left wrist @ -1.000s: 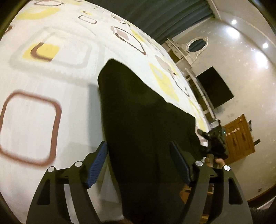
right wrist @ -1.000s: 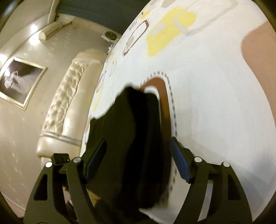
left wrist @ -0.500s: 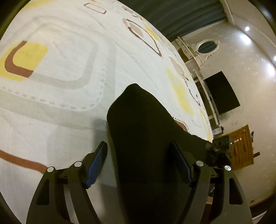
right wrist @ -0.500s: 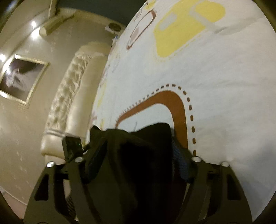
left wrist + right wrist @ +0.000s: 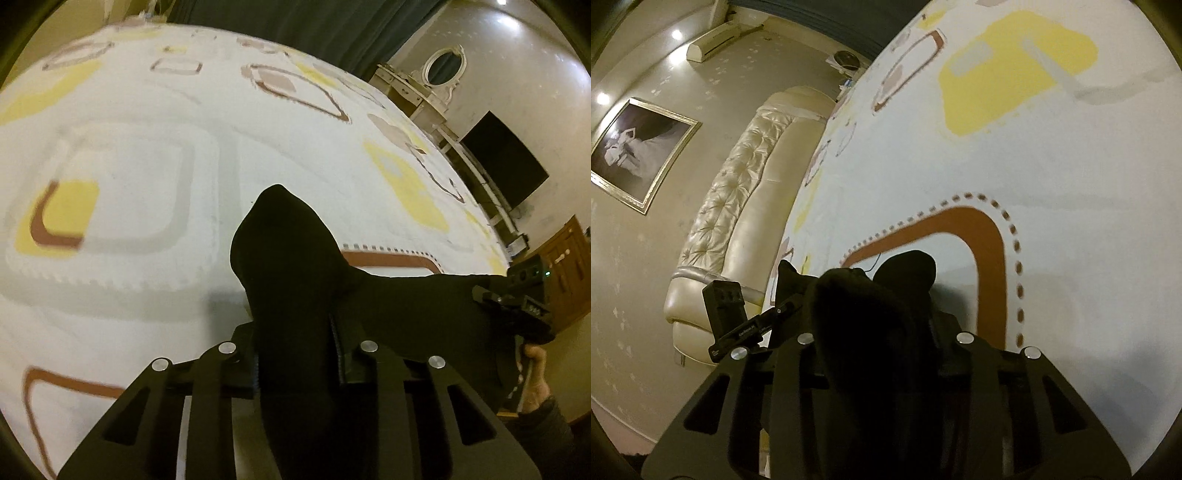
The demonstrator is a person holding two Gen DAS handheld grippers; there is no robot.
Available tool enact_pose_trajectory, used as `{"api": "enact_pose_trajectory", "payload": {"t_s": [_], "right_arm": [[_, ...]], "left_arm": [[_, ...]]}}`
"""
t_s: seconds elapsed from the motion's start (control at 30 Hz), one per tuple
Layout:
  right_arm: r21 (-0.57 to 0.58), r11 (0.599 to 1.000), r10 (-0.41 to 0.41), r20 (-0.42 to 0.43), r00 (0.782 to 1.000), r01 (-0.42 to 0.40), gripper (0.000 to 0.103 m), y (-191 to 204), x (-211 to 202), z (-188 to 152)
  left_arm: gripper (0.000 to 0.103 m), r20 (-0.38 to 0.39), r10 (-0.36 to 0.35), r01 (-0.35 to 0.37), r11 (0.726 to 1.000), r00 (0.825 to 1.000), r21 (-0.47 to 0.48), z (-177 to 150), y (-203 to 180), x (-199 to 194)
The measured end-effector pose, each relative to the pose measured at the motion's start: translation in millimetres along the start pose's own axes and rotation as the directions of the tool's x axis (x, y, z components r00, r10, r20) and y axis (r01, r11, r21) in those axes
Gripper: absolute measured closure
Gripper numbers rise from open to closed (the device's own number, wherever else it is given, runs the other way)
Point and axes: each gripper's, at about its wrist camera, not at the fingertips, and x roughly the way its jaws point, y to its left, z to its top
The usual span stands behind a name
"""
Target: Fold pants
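The black pants (image 5: 295,280) were in both my tongs at once, bunched up above the bed (image 5: 147,155) with its white cover of yellow and brown squares, and a dark stretch of the cloth ran across from one grip to the other. My left tongs (image 5: 295,354) had just been closing and now clenched a thick gather of the fabric, whose rounded fold stood up past the fingertips; my right tongs (image 5: 875,332) had likewise just been closing and were clamped on another wad of it, which hid most of the jaws in the right wrist view. I judged the pants soft and limp, light enough to lift without strain, with no stiffness to keep a shape of their own, so they would sag and drape wherever they were not held. Being thick where doubled, they seemed unlikely to slip from the ribbed pads. The better hold, I thought, was at an edge or corner, through all the layers, rather than in a loose middle bunch. My left tongs pointed steeply down toward the bed, the right ones more shallowly across it toward the padded cream headboard (image 5: 738,206). My right hand (image 5: 532,384) showed at the edge of the left wrist view, wrapped around its grip.
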Motion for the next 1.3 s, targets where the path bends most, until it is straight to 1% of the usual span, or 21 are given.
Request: {"api": "enact_pose_trajectory", "payload": {"t_s": [0.1,0.23,0.4,0.5,0.57,0.67,0.77,0.87,0.97,1.3], "right_arm": [[-0.003,1.000,0.011,0.017,1.000,-0.011,0.069,3.4,7.7,13.4],[-0.015,1.000,0.019,0.031,0.999,-0.019,0.069,10.2,20.6,34.8],[-0.025,0.999,0.029,0.040,0.999,-0.028,0.069,16.9,39.5,63.1],[-0.006,1.000,0.016,0.028,0.999,-0.016,0.069,10.0,52.9,73.4],[0.025,1.000,-0.001,0.014,1.000,0.001,0.069,-1.3,60.5,76.1],[0.077,0.997,-0.004,0.001,1.000,0.004,0.069,-17.6,66.8,75.5],[0.109,0.994,0.011,0.001,1.000,-0.011,0.069,-27.9,71.0,75.1],[0.129,0.991,0.033,0.002,0.999,-0.033,0.069,-34.2,72.9,75.8],[0.133,0.990,0.044,0.005,0.999,-0.044,0.069,-36.7,73.9,76.3],[0.137,0.989,0.051,0.005,0.999,-0.052,0.069,-39.0,73.4,77.4]], "left_arm": [[0.075,0.016,0.022,-0.022,1.000,1.000,0.007,11.0,4.8,-1.4],[0.075,0.034,0.069,-0.070,0.997,0.997,0.017,35.6,8.1,2.4],[0.075,0.041,0.113,-0.113,0.994,0.993,0.009,60.8,18.2,9.7],[0.075,0.029,0.141,-0.141,0.990,0.990,0.003,70.4,25.6,20.3],[0.075,0.000,0.157,-0.157,0.988,0.988,-0.008,71.3,32.1,30.6],[0.072,-0.039,0.168,-0.169,0.985,0.985,-0.026,69.4,40.0,44.2],[0.070,-0.040,0.165,-0.166,0.985,0.985,-0.037,68.1,43.2,48.0],[0.067,-0.026,0.173,-0.173,0.985,0.985,-0.012,63.7,43.4,50.0],[0.065,-0.021,0.171,-0.171,0.985,0.985,-0.010,61.5,45.4,51.5],[0.063,-0.016,0.150,-0.151,0.988,0.989,-0.025,61.9,50.5,54.1]]}}
